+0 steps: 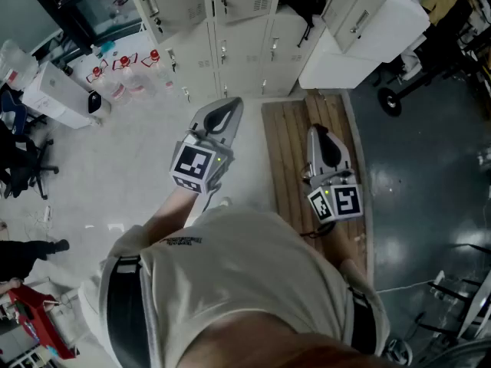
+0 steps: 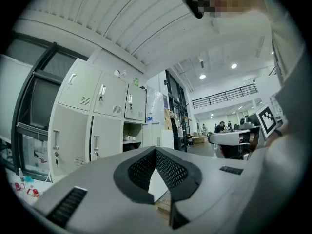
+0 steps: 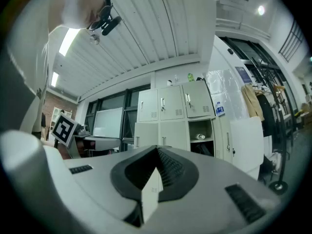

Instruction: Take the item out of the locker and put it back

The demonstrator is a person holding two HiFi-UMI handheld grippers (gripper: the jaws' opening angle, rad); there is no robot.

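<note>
A bank of pale grey lockers (image 1: 230, 29) stands ahead of me. One compartment (image 1: 301, 6) is open, its door (image 1: 374, 18) swung out to the right. In the left gripper view a small pale item (image 2: 127, 138) lies on the shelf of that open compartment (image 2: 131, 141); the right gripper view shows the same item (image 3: 201, 136). My left gripper (image 1: 227, 107) and right gripper (image 1: 317, 133) are held at waist height, well short of the lockers. The jaws of the left gripper (image 2: 156, 151) meet at the tips with nothing between them. The right gripper (image 3: 157, 150) is likewise shut and empty.
A wooden pallet (image 1: 291, 159) lies on the floor under the right gripper. Several plastic bottles (image 1: 126, 79) and a white box (image 1: 54, 94) sit at the far left, next to an office chair (image 1: 23, 163). A wheeled cart (image 1: 399, 90) stands at the right.
</note>
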